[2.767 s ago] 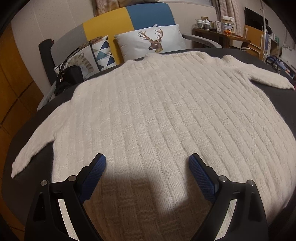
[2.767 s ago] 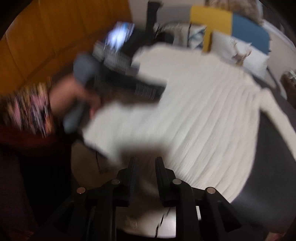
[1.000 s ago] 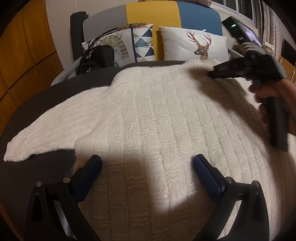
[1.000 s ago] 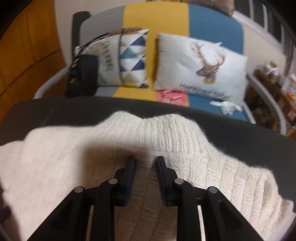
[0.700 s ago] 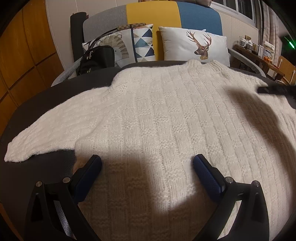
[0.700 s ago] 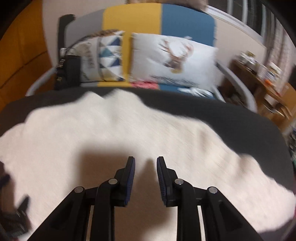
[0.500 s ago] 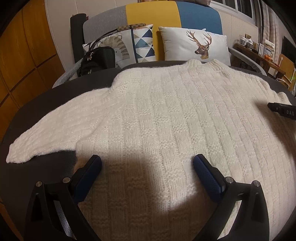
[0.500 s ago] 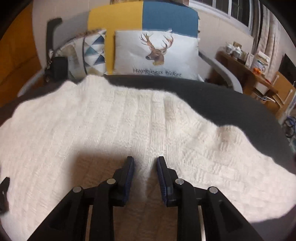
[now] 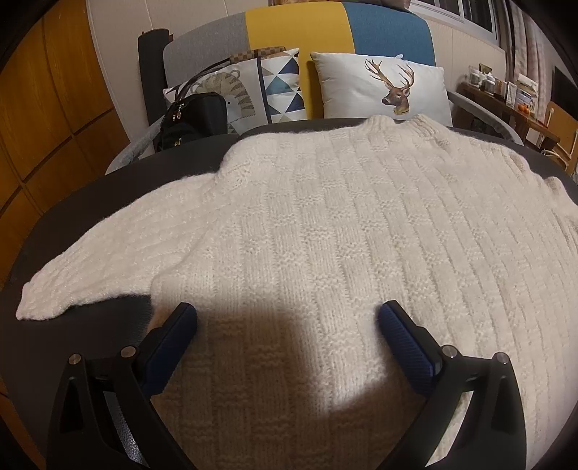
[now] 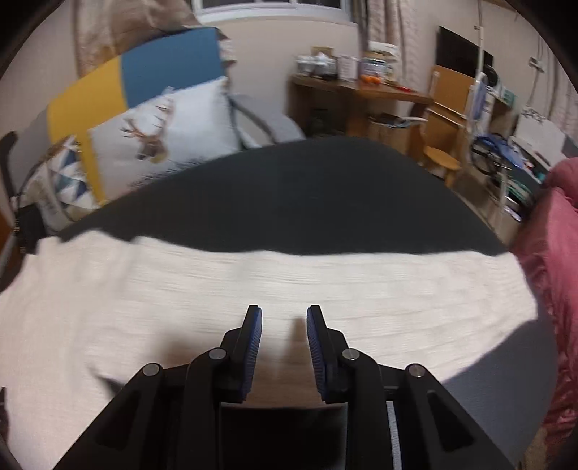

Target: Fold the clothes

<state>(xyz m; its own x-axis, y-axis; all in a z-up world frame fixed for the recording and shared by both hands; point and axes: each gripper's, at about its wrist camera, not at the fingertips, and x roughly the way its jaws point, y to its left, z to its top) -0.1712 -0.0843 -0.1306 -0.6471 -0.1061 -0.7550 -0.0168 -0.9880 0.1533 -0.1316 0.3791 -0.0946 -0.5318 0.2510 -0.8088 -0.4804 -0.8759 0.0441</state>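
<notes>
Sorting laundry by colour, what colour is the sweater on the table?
Cream white sweater, clearest in the left wrist view.

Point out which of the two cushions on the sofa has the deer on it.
The white cushion on the right, behind the sweater's collar, shows an antlered deer head. The other cushion, beside the black handbag, has triangles and a striped animal.

A dark round table (image 9: 90, 202) fills the foreground. Behind it stands a sofa (image 9: 386, 32) with grey, yellow and blue panels, bearing a deer cushion (image 9: 383, 90), a triangle-patterned cushion (image 9: 278, 86) and a black handbag (image 9: 195, 119). Farther off, a cluttered wooden desk (image 10: 361, 90) holds jars and oranges. A pink quilt (image 10: 556, 253) lies at the right edge.
</notes>
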